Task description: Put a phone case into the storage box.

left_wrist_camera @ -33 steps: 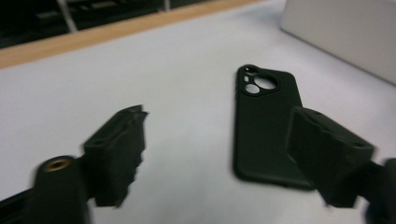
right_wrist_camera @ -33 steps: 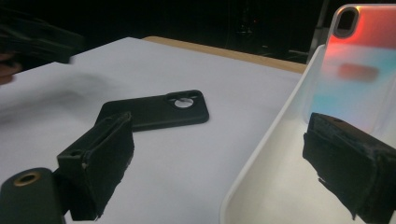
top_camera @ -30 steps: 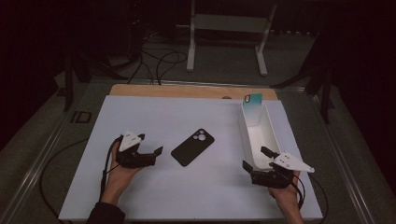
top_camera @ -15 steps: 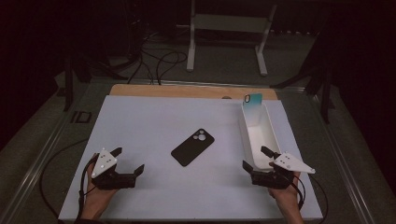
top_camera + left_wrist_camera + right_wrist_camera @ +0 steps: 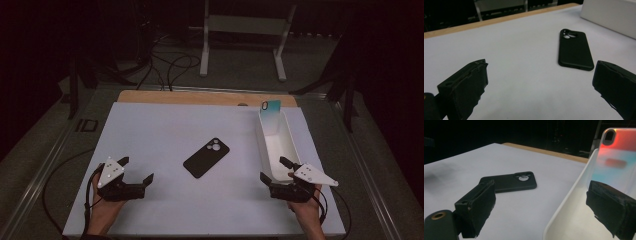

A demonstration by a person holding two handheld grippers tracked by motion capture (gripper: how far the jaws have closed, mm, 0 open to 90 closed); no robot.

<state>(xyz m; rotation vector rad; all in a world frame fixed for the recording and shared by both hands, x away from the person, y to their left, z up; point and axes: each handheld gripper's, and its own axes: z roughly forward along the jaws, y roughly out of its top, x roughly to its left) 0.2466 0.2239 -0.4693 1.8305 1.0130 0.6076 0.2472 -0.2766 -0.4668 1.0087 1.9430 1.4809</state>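
A black phone case [image 5: 206, 157] lies flat in the middle of the white table top, camera cutout toward the far right. My left gripper [image 5: 137, 169] stands open at the near left, well short of the case [image 5: 574, 50], nothing between its jaws [image 5: 539, 82]. My right gripper [image 5: 272, 168] is open at the near end of a long white bin [image 5: 278, 147]. Its jaws straddle the bin's left wall [image 5: 571, 195], one over the table, one over the bin's inside. A glossy teal-and-red phone case [image 5: 616, 152] stands upright at the bin's far end [image 5: 271, 106].
A wooden strip [image 5: 200, 97] borders the table's far edge. A metal stand [image 5: 245, 35] and cables lie on the dark floor beyond. The bin's side wall [image 5: 609, 15] rises right of the black case.
My left gripper has pulled back from beside the black phone case to the near left of the table, still open. The case, the bin and my right gripper have not moved.
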